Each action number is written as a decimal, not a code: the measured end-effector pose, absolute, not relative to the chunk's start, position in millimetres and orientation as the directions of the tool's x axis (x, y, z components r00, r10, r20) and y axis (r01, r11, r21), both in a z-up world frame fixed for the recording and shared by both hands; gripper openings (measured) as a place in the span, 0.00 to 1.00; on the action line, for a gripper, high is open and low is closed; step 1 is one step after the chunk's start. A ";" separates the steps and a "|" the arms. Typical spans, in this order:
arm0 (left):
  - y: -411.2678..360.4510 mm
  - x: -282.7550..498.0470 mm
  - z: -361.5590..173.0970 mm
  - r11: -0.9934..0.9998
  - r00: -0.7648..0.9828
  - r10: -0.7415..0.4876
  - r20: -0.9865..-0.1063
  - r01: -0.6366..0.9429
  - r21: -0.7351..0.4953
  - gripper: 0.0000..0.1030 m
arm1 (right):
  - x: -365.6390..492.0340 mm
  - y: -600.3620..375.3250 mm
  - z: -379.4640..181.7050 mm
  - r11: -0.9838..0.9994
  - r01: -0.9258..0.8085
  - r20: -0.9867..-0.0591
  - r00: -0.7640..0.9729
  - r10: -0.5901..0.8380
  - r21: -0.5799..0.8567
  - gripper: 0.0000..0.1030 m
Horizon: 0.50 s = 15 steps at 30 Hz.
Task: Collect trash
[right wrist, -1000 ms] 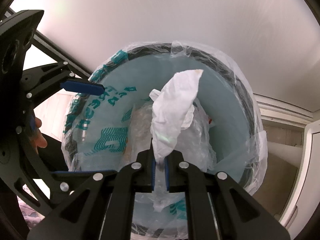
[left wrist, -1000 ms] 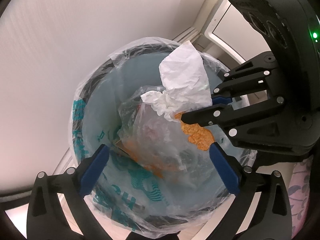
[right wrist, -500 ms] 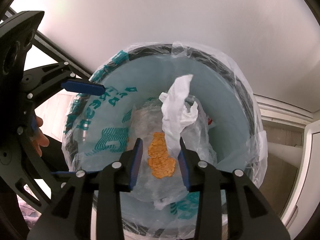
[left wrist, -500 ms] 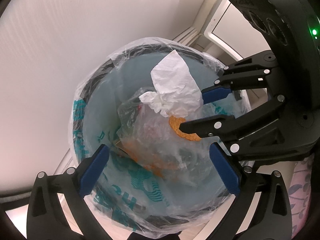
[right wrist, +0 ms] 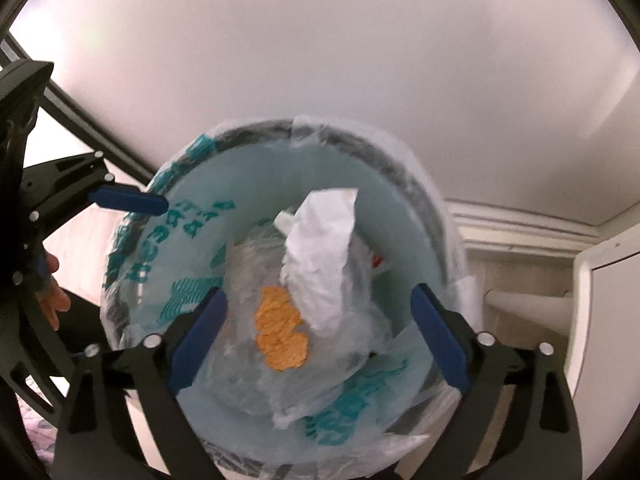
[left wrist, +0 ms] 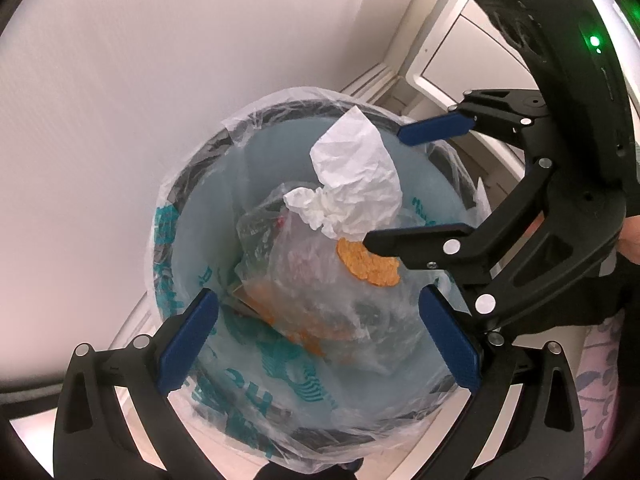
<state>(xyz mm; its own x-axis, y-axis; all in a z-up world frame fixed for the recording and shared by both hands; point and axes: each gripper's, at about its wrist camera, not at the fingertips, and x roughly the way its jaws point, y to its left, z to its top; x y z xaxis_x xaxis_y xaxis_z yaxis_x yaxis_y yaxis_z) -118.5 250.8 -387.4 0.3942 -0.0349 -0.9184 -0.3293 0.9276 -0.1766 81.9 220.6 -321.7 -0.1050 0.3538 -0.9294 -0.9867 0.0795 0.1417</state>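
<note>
A round bin [left wrist: 256, 117], lined with a clear bag with teal print, fills both views from above. A crumpled white paper [left wrist: 356, 176] lies inside on clear plastic wrappers, with an orange flaky piece [left wrist: 368, 266] beside it. My left gripper [left wrist: 318, 300] hangs open over the bin's near side with nothing between its pads. My right gripper [left wrist: 384, 188] reaches in from the right. Its jaws are opening and stand wide. In the right wrist view the right gripper [right wrist: 318, 296] frames the white paper [right wrist: 324, 248] and the orange piece [right wrist: 280, 336] below it, without touching them.
A white wall rises behind the bin [right wrist: 360, 140]. A skirting board [right wrist: 520, 220], a white pipe [right wrist: 528, 304] and a white door panel [right wrist: 604, 320] lie to the right. A person's hand [right wrist: 54, 300] holds the left gripper, whose blue finger [right wrist: 128, 202] shows.
My right gripper went from shut on the white paper to wide open. The paper dropped onto the wrappers in the bin and the orange piece came into view. The left gripper stayed still.
</note>
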 end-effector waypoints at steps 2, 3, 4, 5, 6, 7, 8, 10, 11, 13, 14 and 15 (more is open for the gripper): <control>251.8 -119.9 -384.6 0.924 0.401 -0.027 -0.916 -0.339 -0.175 0.94 | 82.3 219.7 -319.1 0.077 -0.989 -0.925 -0.088 0.370 0.125 0.93; 252.1 -120.8 -383.2 0.922 0.406 -0.026 -0.914 -0.344 -0.179 0.94 | 82.6 219.5 -317.9 0.075 -0.991 -0.923 -0.077 0.377 0.113 0.93; 252.4 -121.4 -382.2 0.921 0.409 -0.024 -0.912 -0.347 -0.179 0.94 | 81.0 219.1 -317.4 0.077 -0.992 -0.923 -0.068 0.379 0.104 0.93; 253.1 -122.1 -380.8 0.919 0.412 -0.021 -0.911 -0.351 -0.180 0.94 | 79.0 217.2 -316.8 0.081 -0.991 -0.923 -0.064 0.379 0.102 0.93; 253.6 -122.5 -379.8 0.918 0.414 -0.019 -0.910 -0.354 -0.179 0.94 | 80.4 216.3 -316.5 0.088 -0.991 -0.922 -0.064 0.381 0.105 0.93; 253.8 -122.9 -378.6 0.917 0.415 -0.016 -0.910 -0.356 -0.178 0.94 | 81.8 217.1 -315.7 0.090 -0.991 -0.922 -0.060 0.382 0.102 0.93; 253.9 -123.3 -377.1 0.917 0.413 -0.007 -0.911 -0.360 -0.170 0.94 | 82.5 217.0 -315.1 0.092 -0.991 -0.922 -0.053 0.383 0.095 0.93; 255.8 -125.5 -372.8 0.921 0.409 0.017 -0.912 -0.363 -0.145 0.94 | 84.5 216.0 -312.9 0.095 -0.992 -0.922 -0.044 0.385 0.087 0.93; 256.2 -125.7 -369.8 0.920 0.408 0.026 -0.913 -0.367 -0.138 0.94 | 86.4 214.8 -310.4 0.098 -0.992 -0.921 -0.038 0.388 0.082 0.93; 255.3 -126.3 -362.3 0.915 0.417 0.035 -0.908 -0.378 -0.139 0.94 | 86.8 214.0 -305.7 0.104 -0.992 -0.917 -0.031 0.397 0.078 0.93; 253.9 -127.1 -357.2 0.913 0.423 0.042 -0.905 -0.385 -0.137 0.94 | 86.0 214.6 -302.4 0.108 -0.991 -0.914 -0.026 0.404 0.076 0.93; 252.8 -128.9 -353.0 0.911 0.424 0.048 -0.905 -0.390 -0.135 0.94 | 86.6 212.4 -298.0 0.113 -0.991 -0.911 -0.021 0.412 0.074 0.93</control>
<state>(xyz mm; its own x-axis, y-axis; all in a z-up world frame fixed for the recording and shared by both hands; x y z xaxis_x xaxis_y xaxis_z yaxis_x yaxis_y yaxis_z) -128.9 252.8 -353.0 0.4237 0.0476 -0.9045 -0.3896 0.9111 -0.1346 86.6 212.4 -298.0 -0.0207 0.4121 -0.9109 -0.9909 0.1129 0.0736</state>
